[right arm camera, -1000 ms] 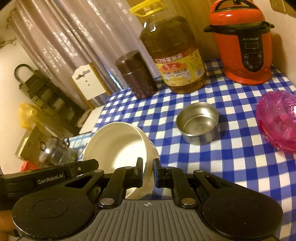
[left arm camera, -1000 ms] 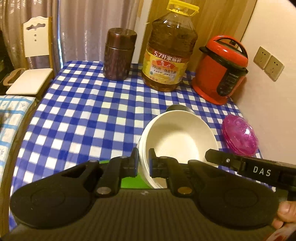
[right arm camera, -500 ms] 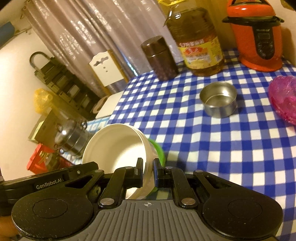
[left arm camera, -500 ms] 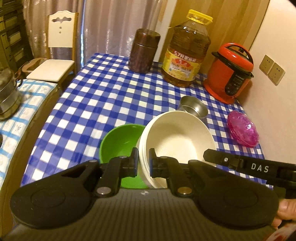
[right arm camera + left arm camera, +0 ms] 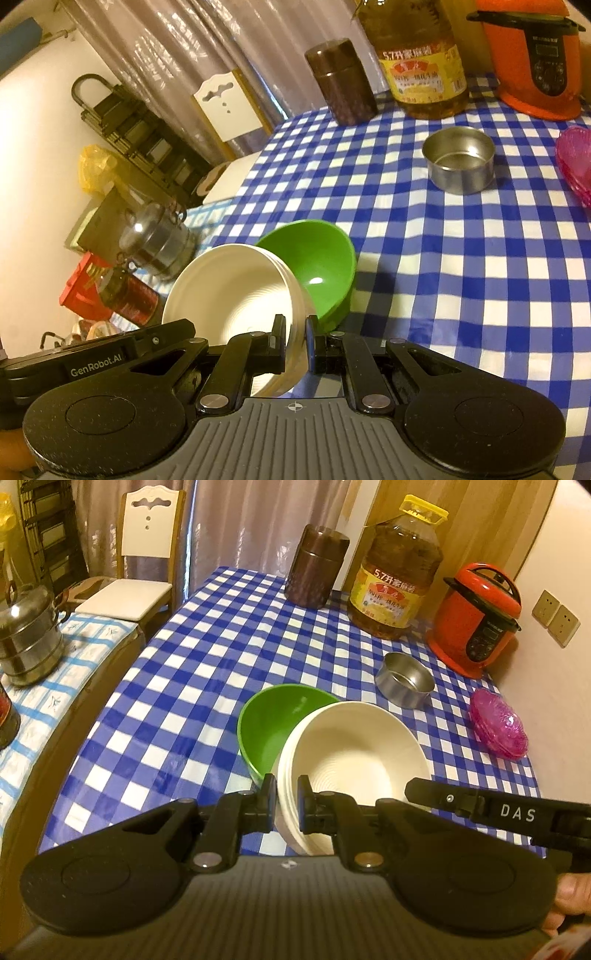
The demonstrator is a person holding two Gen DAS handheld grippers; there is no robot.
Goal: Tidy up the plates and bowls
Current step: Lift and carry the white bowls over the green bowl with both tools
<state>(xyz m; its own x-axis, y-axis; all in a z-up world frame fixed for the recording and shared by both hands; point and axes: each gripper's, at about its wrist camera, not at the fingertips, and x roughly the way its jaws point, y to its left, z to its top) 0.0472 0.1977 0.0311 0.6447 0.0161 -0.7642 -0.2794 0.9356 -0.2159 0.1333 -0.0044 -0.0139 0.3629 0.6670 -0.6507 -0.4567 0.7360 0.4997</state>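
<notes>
1. The left claw (image 5: 283,797) is clamped on the near left rim of the cream bowl (image 5: 354,753), one finger outside the wall and one inside; the right claw (image 5: 296,341) is clamped on the opposite rim of the same bowl (image 5: 236,288); so both claws carry it together.
2. The cream bowl is tilted, and its edge overlaps the green bowl (image 5: 273,720); whether the two touch I cannot tell; the ridged wall hints at more than one cream bowl nested, though that is not certain.
3. The green bowl (image 5: 314,266) sits on the blue-and-white checked table (image 5: 207,657), near its front edge.
4. Further back stands a small steel bowl (image 5: 404,679), empty and upright, well apart from the green one; a pink glass dish (image 5: 498,727) lies to its right, near the wall.
5. Along the back of the table stand a brown canister (image 5: 317,572), a large oil bottle (image 5: 397,579) and a red pressure cooker (image 5: 476,620).
6. A steel steamer pot (image 5: 27,635) rests on a side surface to the left.
</notes>
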